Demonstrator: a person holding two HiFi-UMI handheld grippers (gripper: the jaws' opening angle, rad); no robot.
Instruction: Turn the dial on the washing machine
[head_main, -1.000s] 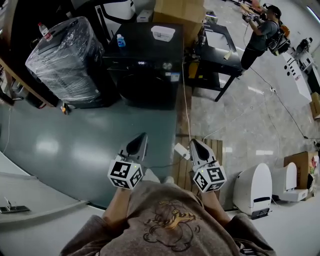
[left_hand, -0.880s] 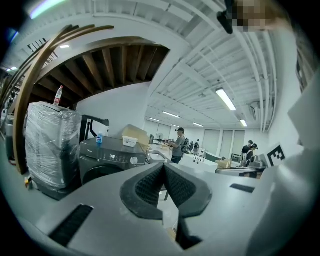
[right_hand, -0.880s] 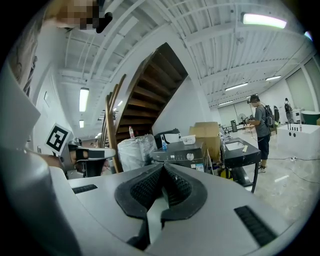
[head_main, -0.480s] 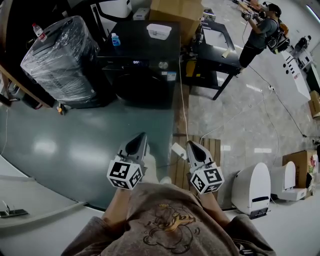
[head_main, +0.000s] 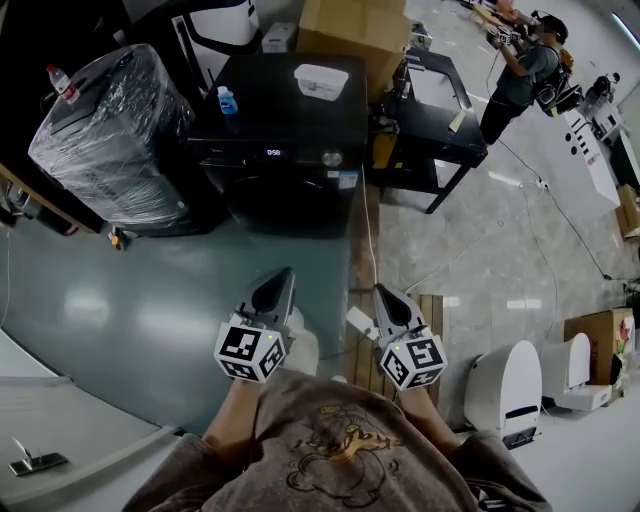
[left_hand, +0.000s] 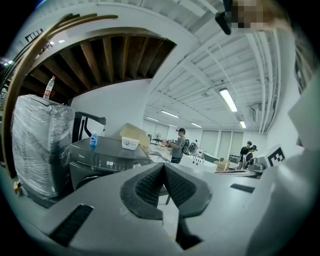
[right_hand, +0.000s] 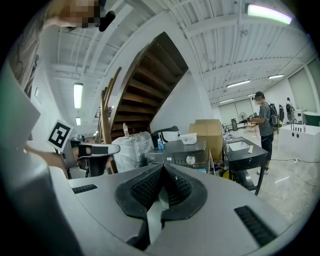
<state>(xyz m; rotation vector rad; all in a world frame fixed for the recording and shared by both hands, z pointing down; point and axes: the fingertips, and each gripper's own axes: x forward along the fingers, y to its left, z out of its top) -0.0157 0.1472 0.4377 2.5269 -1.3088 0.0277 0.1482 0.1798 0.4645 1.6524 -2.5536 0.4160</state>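
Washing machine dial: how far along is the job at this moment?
Nothing looks done yet. The left claw and the right claw are both shut and empty, held low and well apart from the washing machine. In hand: only facing it. Left: reach the dial, grip it, turn it.

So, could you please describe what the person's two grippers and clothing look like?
The light-grey left gripper and light-grey right gripper each taper to a dark ribbed claw and carry a white cube with black square markers. The person wears a grey-brown sweatshirt with a cartoon print.
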